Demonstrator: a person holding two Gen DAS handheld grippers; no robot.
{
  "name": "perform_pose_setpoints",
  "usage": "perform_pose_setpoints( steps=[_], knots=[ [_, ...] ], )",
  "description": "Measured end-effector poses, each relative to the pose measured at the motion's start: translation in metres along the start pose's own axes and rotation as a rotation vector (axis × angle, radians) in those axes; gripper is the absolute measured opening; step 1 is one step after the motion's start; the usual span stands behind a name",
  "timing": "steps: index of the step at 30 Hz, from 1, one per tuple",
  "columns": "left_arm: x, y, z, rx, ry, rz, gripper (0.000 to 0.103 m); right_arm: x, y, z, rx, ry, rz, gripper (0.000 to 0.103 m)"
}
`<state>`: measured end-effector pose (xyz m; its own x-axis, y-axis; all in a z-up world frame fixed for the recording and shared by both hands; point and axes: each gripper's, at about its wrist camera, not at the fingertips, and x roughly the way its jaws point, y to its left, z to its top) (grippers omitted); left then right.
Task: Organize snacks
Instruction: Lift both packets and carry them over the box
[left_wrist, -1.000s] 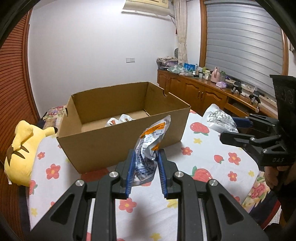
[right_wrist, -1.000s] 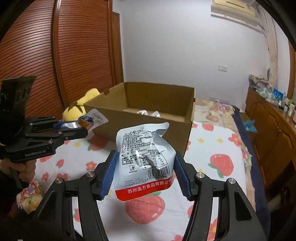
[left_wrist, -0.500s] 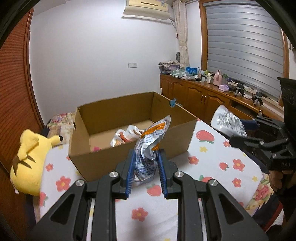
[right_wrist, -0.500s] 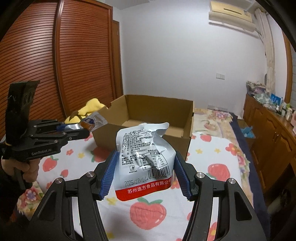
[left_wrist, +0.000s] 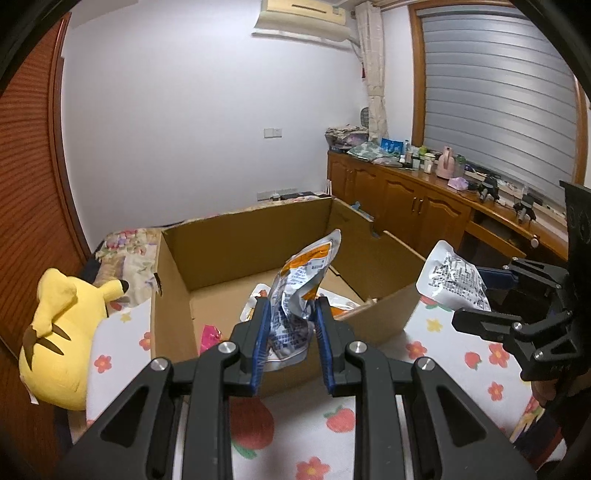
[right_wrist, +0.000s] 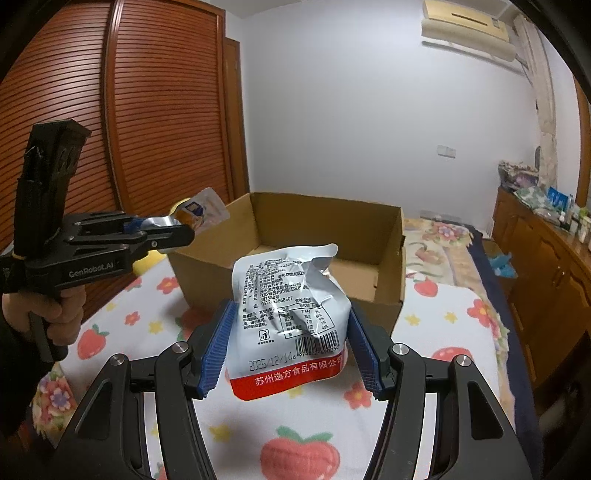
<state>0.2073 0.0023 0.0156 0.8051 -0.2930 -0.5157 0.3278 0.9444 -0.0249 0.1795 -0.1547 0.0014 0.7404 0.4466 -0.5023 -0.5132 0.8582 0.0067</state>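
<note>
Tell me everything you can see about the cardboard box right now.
The cardboard box is plain brown corrugated card, rectangular, open at the top, its walls upright with slightly ragged edges. It stands on the strawberry-print bedcover, beside a yellow plush toy. Inside lie a few snack packets on its floor, one of them pink, with much bare floor showing. Neither gripper touches it; both held packets hang in front of its near wall.

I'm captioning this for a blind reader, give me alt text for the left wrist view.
The left gripper pinches a crumpled silver-and-orange snack packet over an open cardboard box on a strawberry-print bedsheet. A yellow plush toy lies left.
</note>
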Motion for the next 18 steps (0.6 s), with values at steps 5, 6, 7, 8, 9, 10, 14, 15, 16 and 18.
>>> perform_pose_setpoints(
  steps=[5, 6, 7, 8, 9, 10, 14, 15, 16, 18],
  knots=[
    [0.017, 0.012, 0.007, -0.017, -0.001, -0.003, 0.022, 0.02, -0.004, 0.01, -0.015, 0.005, 0.0, 0.062],
    [0.02, 0.014, 0.009, -0.019, 0.0, -0.003, 0.022, 0.022, -0.005, 0.012, -0.016, 0.005, 0.0, 0.062],
    [0.024, 0.016, 0.01, -0.021, 0.001, -0.001, 0.022, 0.026, -0.007, 0.015, -0.018, 0.004, -0.001, 0.062],
    [0.028, 0.019, 0.011, -0.025, 0.004, 0.002, 0.023, 0.029, -0.008, 0.017, -0.021, 0.004, -0.002, 0.062],
    [0.031, 0.021, 0.01, -0.032, 0.006, 0.005, 0.023, 0.033, -0.009, 0.02, -0.022, 0.004, -0.002, 0.062],
    [0.036, 0.024, 0.009, -0.042, 0.012, 0.005, 0.023, 0.037, -0.011, 0.023, -0.025, 0.004, -0.002, 0.062],
    [0.048, 0.028, 0.006, -0.051, 0.025, 0.013, 0.023, 0.052, -0.017, 0.034, -0.045, 0.006, -0.003, 0.062],
    [0.051, 0.029, 0.006, -0.053, 0.031, 0.016, 0.023, 0.057, -0.018, 0.036, -0.049, 0.009, -0.004, 0.062],
    [0.054, 0.03, 0.006, -0.054, 0.036, 0.021, 0.023, 0.062, -0.019, 0.038, -0.051, 0.014, -0.003, 0.062],
    [0.058, 0.031, 0.006, -0.054, 0.039, 0.025, 0.023, 0.07, -0.022, 0.042, -0.055, 0.02, -0.002, 0.062]
  ],
)
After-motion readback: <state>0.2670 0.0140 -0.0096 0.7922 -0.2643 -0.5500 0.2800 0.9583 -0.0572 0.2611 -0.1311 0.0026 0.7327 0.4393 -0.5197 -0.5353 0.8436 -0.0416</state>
